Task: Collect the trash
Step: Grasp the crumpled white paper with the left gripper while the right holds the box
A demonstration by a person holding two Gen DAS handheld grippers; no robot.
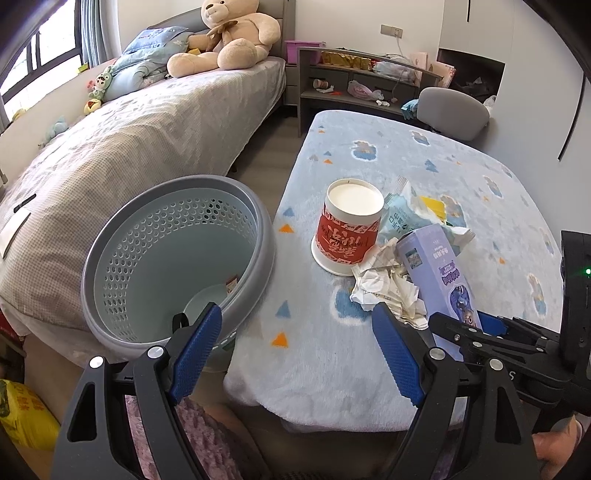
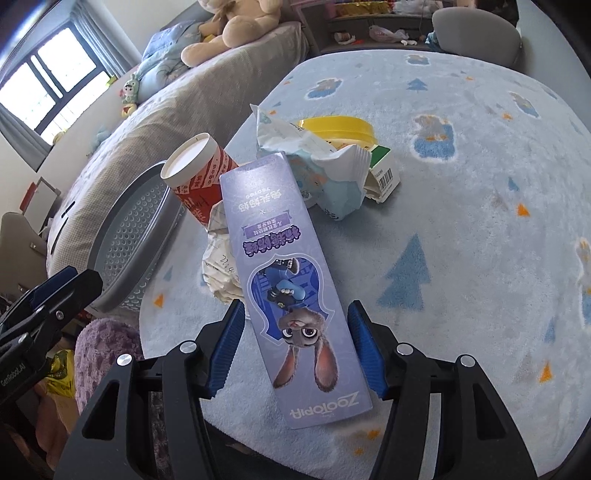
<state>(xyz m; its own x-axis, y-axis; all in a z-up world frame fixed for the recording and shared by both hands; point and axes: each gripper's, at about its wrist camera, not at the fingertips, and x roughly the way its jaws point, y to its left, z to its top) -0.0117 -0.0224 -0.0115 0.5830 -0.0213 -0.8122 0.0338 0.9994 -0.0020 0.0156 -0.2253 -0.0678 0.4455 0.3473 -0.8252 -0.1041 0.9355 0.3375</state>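
A long purple Zootopia box (image 2: 288,280) lies between the blue pads of my right gripper (image 2: 295,339), which closes on its sides; the box also shows in the left wrist view (image 1: 439,273). A red-and-white paper cup (image 1: 349,227) stands upside down on the table (image 1: 369,369); it appears in the right wrist view (image 2: 199,173). Crumpled paper (image 1: 388,291) and a light blue wrapper (image 1: 406,218) lie beside it. A grey perforated trash bin (image 1: 177,258) stands left of the table. My left gripper (image 1: 299,339) is open and empty above the table's near edge.
A yellow lid (image 2: 340,127) and a small white-green box (image 2: 384,170) lie behind the wrapper. A bed (image 1: 129,147) with a teddy bear (image 1: 229,33) runs along the left. A grey chair (image 1: 454,110) and shelf (image 1: 351,81) stand beyond the table.
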